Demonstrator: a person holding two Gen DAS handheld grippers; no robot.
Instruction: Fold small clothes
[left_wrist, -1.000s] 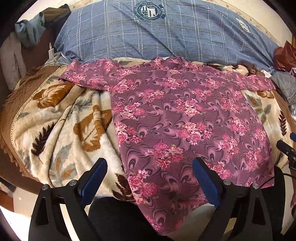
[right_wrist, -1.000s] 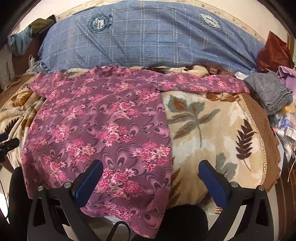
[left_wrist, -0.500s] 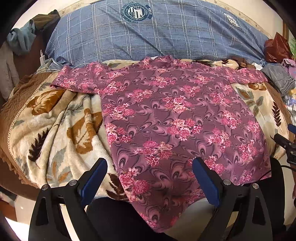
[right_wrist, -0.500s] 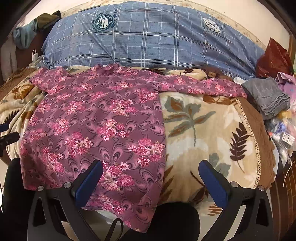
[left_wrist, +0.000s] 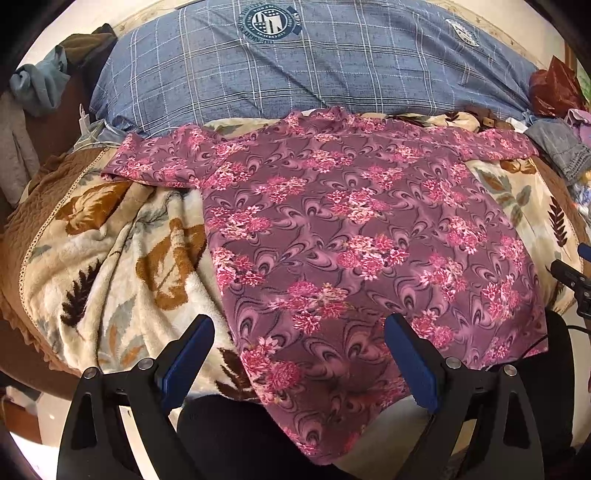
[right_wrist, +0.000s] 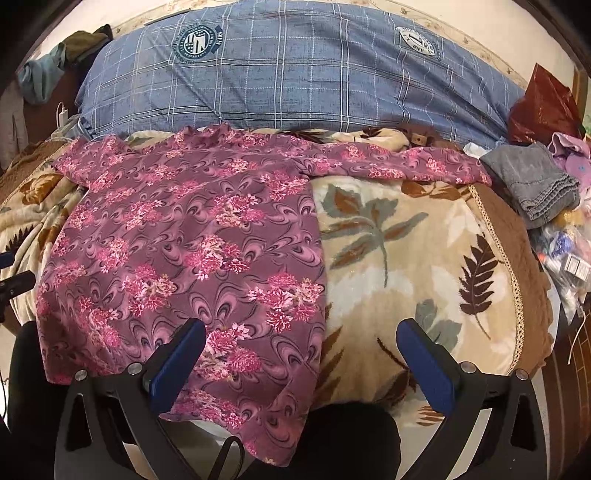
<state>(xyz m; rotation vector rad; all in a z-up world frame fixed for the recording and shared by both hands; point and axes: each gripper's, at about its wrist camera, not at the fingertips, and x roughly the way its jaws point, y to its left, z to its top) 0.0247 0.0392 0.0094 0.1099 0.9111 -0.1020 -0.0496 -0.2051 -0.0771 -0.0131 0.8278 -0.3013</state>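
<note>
A purple top with pink flowers (left_wrist: 351, 229) lies spread flat on the bed, sleeves out to both sides, hem hanging over the near edge. It also shows in the right wrist view (right_wrist: 192, 236), on the left half. My left gripper (left_wrist: 299, 354) is open and empty, above the hem near the top's left side. My right gripper (right_wrist: 301, 354) is open and empty, over the top's right side edge near the hem. Neither touches the cloth.
A beige leaf-patterned blanket (right_wrist: 406, 266) covers the bed. A blue checked pillow (left_wrist: 314, 70) lies along the back. Folded grey jeans (right_wrist: 532, 181), a red bag (right_wrist: 543, 107) and small clutter sit at the right; clothes hang at the back left (left_wrist: 40, 85).
Both grippers have drawn back and up a little, so the top sits lower and farther away in both views. The top itself has not moved. Both grippers stay open.
</note>
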